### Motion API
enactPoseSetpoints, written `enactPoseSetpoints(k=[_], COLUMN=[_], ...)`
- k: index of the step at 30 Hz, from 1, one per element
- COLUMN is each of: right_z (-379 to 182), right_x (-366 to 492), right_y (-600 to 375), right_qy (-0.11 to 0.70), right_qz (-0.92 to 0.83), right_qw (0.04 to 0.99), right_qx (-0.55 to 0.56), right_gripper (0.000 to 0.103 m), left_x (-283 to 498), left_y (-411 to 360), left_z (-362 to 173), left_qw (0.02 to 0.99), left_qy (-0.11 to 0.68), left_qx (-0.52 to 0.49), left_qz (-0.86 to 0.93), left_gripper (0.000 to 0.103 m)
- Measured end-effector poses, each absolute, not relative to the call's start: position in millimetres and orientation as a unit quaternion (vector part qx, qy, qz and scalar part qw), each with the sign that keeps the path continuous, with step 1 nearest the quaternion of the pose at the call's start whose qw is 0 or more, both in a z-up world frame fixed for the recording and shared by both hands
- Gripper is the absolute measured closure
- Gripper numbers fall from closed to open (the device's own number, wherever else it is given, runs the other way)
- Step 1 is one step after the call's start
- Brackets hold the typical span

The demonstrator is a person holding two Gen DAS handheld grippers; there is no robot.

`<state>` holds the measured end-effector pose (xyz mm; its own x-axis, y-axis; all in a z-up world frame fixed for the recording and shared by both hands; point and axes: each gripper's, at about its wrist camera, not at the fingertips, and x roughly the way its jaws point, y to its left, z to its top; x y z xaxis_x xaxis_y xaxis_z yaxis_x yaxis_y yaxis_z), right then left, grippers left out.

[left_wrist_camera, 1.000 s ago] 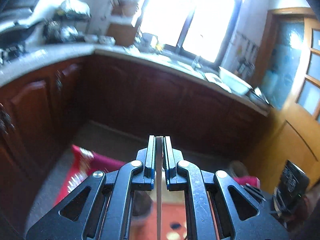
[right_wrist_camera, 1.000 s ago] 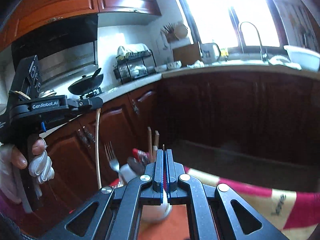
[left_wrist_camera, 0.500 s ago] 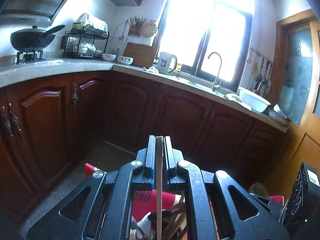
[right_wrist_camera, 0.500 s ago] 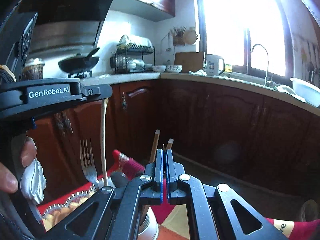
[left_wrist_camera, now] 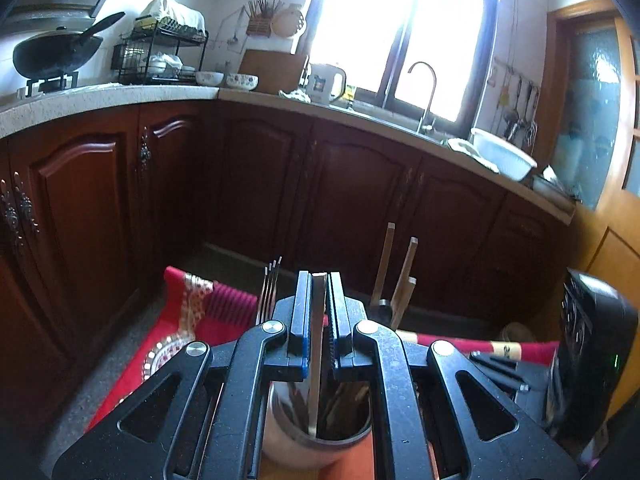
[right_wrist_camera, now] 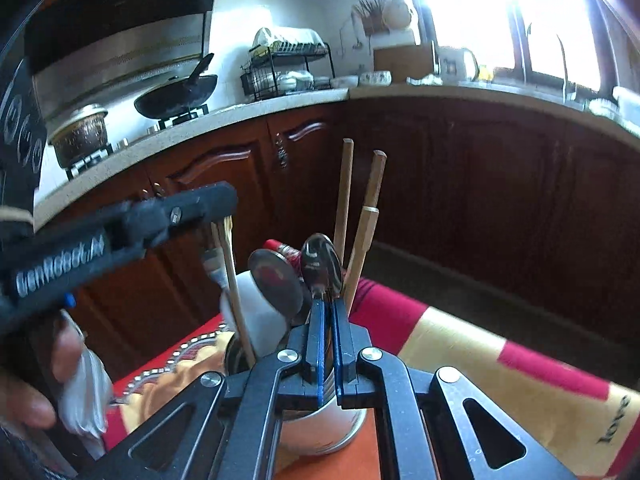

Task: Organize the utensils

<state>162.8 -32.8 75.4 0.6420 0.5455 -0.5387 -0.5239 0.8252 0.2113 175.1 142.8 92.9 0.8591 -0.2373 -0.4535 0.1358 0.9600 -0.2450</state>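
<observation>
Left fingers pinch a chopstick above the holder; right fingers slightly parted.

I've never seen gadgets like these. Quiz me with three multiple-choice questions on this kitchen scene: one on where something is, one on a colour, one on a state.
1. Where does the lower end of the pale stick go?
A) onto the countertop
B) into the metal cup
C) into the sink

2. What colour are the cabinet doors?
A) white
B) green
C) dark red-brown

3. What state is the left tool in?
A) shut on the pale stick
B) wide open and empty
C) lying on the floor

Answers:
1 B, since the stick runs down from the tool and past the cup's rim.
2 C, since every door under the counter is dark reddish wood.
3 A, since its two fingers press on the stick from both sides.
</observation>
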Motion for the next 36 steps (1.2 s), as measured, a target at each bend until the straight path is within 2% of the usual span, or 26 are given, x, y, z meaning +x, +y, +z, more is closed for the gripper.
enactPoseSetpoints(k=[3, 5, 7, 8, 11, 12, 16, 27, 36], right_z=[72.9, 74.9, 76.5, 77.1, 78.3, 78.2, 78.4, 78.7, 86.9], right_x=[164.5, 162.0, 158.2, 156.8, 152.8, 150.8, 142.9, 122.9, 105.4], right_y=[-44.4, -53.4, -63.3, -66.3, -75.2, -78.2, -83.8, -75.7, -67.4], right_qy=[0.323, 0.319, 0.317, 0.318, 0.32, 0.321, 0.326, 0.34, 0.338], right_qz=[0.305, 0.302, 0.299, 0.295, 0.287, 0.284, 0.277, 0.239, 0.221], right_qw=[0.894, 0.896, 0.896, 0.897, 0.898, 0.898, 0.899, 0.907, 0.914], right_qx=[0.051, 0.066, 0.083, 0.086, 0.095, 0.098, 0.099, 0.073, 0.051], right_gripper=[0.099, 0.086, 0.078, 0.078, 0.078, 0.078, 0.078, 0.075, 0.067], left_x=[173.6, 172.1, 171.5, 170.3, 165.1, 162.5, 154.0, 127.5, 107.9], left_y=[141.4, 140.8, 139.5, 138.9, 139.2, 139.6, 139.2, 134.2, 136.8], left_z=[90.7, 91.7, 92.4, 92.5, 92.4, 92.8, 93.7, 82.7, 70.7], left_qw=[0.954, 0.953, 0.951, 0.951, 0.951, 0.951, 0.953, 0.947, 0.942], left_qy=[0.259, 0.263, 0.27, 0.273, 0.274, 0.274, 0.273, 0.308, 0.329], left_qx=[-0.105, -0.105, -0.104, -0.102, -0.1, -0.102, -0.095, -0.064, -0.051], left_qz=[-0.105, -0.105, -0.109, -0.105, -0.101, -0.1, -0.09, -0.065, -0.034], left_gripper=[0.097, 0.097, 0.096, 0.093, 0.073, 0.062, 0.044, 0.043, 0.043])
